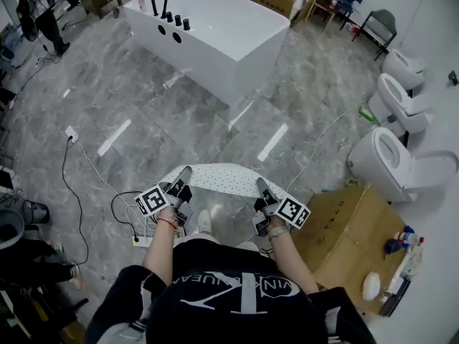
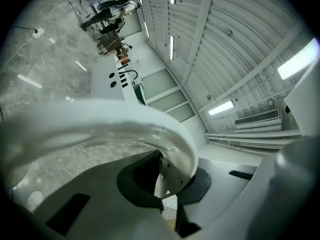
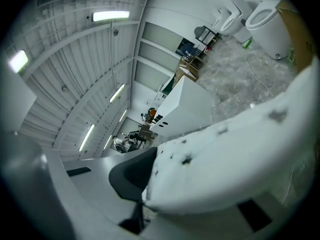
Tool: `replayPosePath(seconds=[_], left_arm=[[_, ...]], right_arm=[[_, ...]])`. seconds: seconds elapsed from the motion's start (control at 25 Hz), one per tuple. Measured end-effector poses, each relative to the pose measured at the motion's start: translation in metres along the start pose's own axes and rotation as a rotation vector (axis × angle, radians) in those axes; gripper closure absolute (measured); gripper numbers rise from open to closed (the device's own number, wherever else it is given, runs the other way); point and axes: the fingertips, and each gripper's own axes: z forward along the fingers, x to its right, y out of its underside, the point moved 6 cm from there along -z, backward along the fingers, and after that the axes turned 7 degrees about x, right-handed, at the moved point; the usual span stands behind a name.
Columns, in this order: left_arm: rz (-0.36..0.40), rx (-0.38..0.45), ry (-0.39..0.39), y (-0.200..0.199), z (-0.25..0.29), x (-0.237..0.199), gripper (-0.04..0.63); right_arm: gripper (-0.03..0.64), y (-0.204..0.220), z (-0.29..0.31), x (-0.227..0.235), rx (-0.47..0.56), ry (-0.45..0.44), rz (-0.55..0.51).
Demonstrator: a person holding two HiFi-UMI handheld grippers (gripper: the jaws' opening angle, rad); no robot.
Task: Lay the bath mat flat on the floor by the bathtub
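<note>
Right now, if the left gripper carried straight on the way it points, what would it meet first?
The left gripper, shut on the bath mat, has open air ahead, then probably the bathtub; depth is unclear.

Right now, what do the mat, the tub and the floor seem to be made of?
The mat: white, dotted, bends in a soft curve; probably rubber or soft plastic.
The tub: smooth glossy white shell; acrylic or ceramic, cannot tell which.
The floor: grey veined, polished, mirrors the lights; marble or marble-look tile.

Grey floor [image 1: 143, 120] w/ bathtub [image 1: 215, 34], toilets [image 1: 384, 160], box [image 1: 351, 235].
</note>
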Motion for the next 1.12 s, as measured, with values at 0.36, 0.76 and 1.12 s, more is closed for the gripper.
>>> replayPosePath(seconds=[0.36, 0.76, 1.12], left_arm=[[-0.024, -0.164, 0.117, -0.050, 0.104, -0.030, 0.574], [-0.061, -0.236, 0.089, -0.044, 0.188, -0.043, 0.574], [-0.059, -0.217, 0.057, -0.015, 0.286, -0.030, 0.574]], right_arm=[[0.584, -0.020, 0.056, 0.003, 0.170, 0.110, 0.081], [0.583, -0.074, 0.088, 0.027, 0.221, 0.167, 0.065], [0.583, -0.165, 0.120, 0.076, 0.204, 0.151, 0.098]])
